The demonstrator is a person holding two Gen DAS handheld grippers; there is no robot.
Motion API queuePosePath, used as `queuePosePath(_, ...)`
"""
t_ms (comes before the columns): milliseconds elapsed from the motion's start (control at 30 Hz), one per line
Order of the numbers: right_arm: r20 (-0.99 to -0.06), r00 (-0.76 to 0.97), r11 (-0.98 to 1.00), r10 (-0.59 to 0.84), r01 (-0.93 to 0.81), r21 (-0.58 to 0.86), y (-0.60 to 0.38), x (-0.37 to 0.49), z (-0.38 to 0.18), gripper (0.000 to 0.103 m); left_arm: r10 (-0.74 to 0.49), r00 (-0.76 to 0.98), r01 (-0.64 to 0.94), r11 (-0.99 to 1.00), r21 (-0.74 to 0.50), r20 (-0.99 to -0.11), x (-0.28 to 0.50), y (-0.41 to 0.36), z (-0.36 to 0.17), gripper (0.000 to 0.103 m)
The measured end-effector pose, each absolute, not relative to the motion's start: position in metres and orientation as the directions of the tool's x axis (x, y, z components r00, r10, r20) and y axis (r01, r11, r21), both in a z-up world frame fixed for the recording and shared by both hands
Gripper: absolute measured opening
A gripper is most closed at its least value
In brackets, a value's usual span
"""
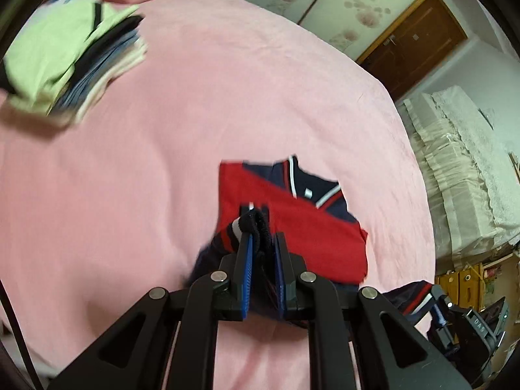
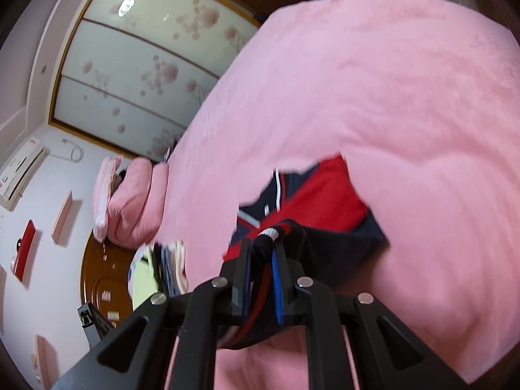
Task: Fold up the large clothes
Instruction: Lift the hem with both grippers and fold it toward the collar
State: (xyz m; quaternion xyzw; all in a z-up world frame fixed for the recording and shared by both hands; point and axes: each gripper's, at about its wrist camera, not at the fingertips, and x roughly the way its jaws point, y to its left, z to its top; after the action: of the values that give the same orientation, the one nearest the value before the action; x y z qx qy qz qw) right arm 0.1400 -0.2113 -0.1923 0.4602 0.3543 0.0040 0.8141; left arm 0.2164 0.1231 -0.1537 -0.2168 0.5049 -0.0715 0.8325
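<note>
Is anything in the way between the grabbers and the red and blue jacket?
No. Both grabbers already pinch the jacket: the left gripper and right gripper are each shut on its striped hem. Nothing else lies around it on the pink bed; the clothes pile sits far off.

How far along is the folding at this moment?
Done: a stack of folded clothes sits on the pink bed. In hand: the left tongs and right tongs each grip the ribbed edge of a red and navy jacket, part folded. Left: finishing the fold and stacking it.
</note>
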Motion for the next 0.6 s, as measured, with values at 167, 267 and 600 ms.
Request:
queuePosePath(167,-0.616,0.743,0.597,0.262,0.377,0.708,-0.221,0.173,-0.202,0.011,-0.347,0.478,-0.043,0.908,-0.416,-0.807,0.260,0.115,-0.153,0.011)
queuePosePath(267,-0.640,0.736,0.610,0.220,0.408,0.679,-0.224,0.192,-0.208,0.014,-0.337,0.478,-0.022,0.919,-0.394,-0.811,0.283,0.108,-0.158,0.011)
queuePosePath(600,-0.639,0.755,0.730,0.144,0.355,0.584,-0.235,0.224,-0.202,0.057,-0.238,0.383,-0.073,0.955,-0.286,-0.893,0.317,0.089,-0.181,0.050)
